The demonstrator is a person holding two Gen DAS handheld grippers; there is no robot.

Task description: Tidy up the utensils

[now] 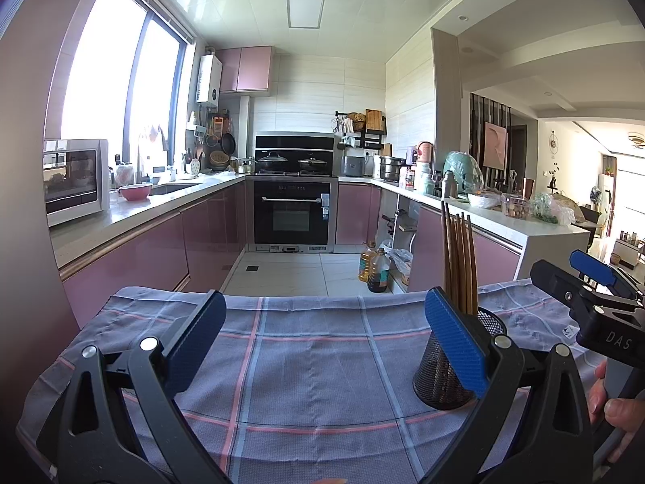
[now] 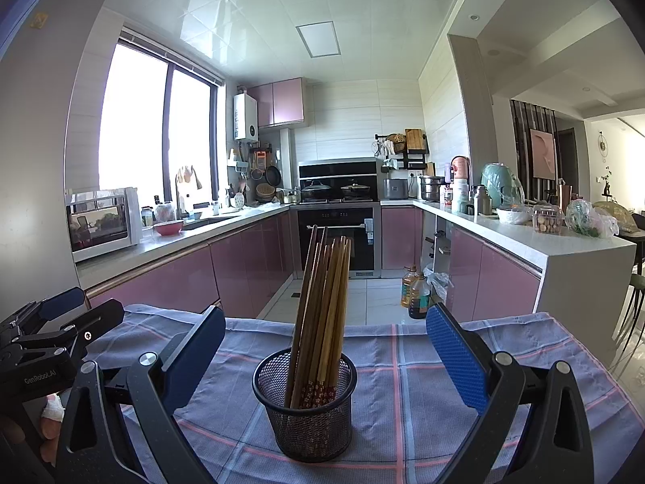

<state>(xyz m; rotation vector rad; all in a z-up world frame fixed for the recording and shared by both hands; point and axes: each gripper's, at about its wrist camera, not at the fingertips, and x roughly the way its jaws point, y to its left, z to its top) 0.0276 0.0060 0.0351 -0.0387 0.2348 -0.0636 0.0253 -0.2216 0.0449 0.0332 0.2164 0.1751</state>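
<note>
Blue-padded, our left gripper (image 1: 324, 336) stands wide apart over the checked cloth (image 1: 314, 347); the mesh holder (image 1: 443, 379) of chopsticks (image 1: 459, 258) sits behind its right finger. "DAS" marks our right gripper (image 1: 592, 282).

From the right wrist, our right gripper (image 2: 324, 349) gapes around the holder (image 2: 306, 415); "GenRobot.AI" marks the left gripper (image 2: 48, 314).

Your cloth (image 2: 423, 395) is grey-blue, checked with pink and pale blue lines, and on it your black wire-mesh holder (image 2: 305, 411) carries brown chopsticks (image 2: 322, 314) whose lower ends bear a red and white speckled pattern. Your left gripper (image 1: 324, 343) and right gripper (image 2: 324, 357) are black with blue textured pads, against pink cabinets (image 2: 246, 274).
</note>
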